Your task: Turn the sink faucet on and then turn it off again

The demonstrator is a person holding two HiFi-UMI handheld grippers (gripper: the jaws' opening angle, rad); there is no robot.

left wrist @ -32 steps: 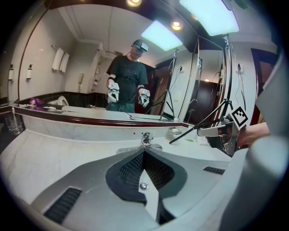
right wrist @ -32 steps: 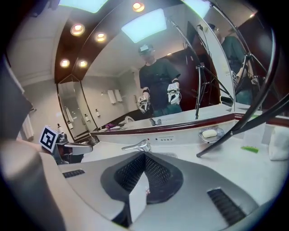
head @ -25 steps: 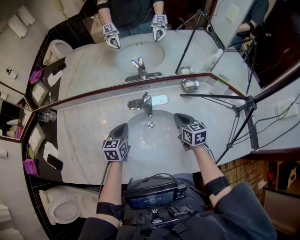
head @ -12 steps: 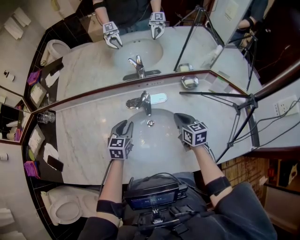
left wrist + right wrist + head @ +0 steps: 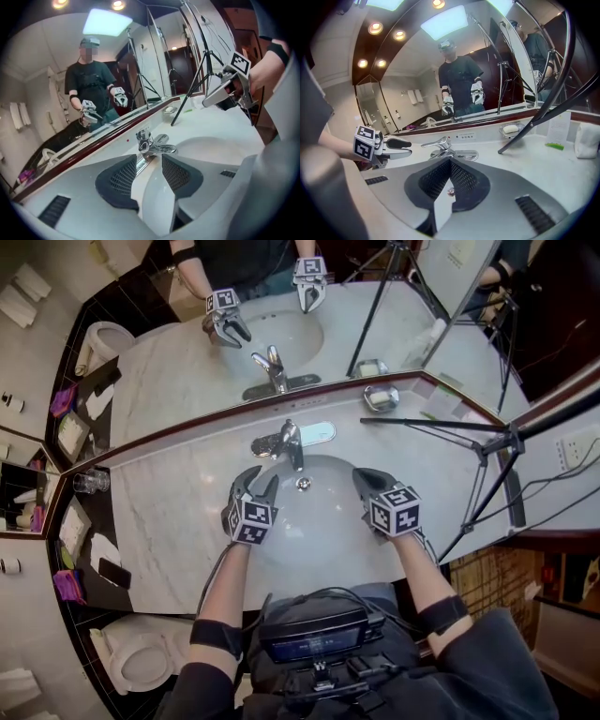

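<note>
1. Sink basin (image 5: pixel 323 526): white oval sunk in the counter, dry as far as visible. Judged the opening step, reaching to turn the tap on.
2. Left gripper (image 5: pixel 255 486): over the basin's left rim, near the faucet but not touching it. Jaws just opened wide, with nothing between them; aimed at the faucet in the left gripper view.
3. Right gripper (image 5: pixel 364 479): over the basin's right side, jaws pressed together, empty. Best kept where it is, clear of the left one's path.
4. Faucet (image 5: pixel 292 448): chrome, at the basin's back edge, lever (image 5: pixel 266 444) pointing left. Advance until the pads sit either side of the lever, close firmly, then lift slowly; judged slippery, so avoid a tip-only pinch.
5. Mirror (image 5: pixel 187 371): across the wall behind, repeating person, grippers and faucet.
6. Countertop (image 5: pixel 178 512): pale veined marble, dark-edged.
7. Tripod (image 5: pixel 431 426): black, at right, one leg stretched over the counter, well apart from the faucet.
8. Soap dish (image 5: pixel 380 397) at the back right; glass (image 5: pixel 91 482) at far left.
</note>
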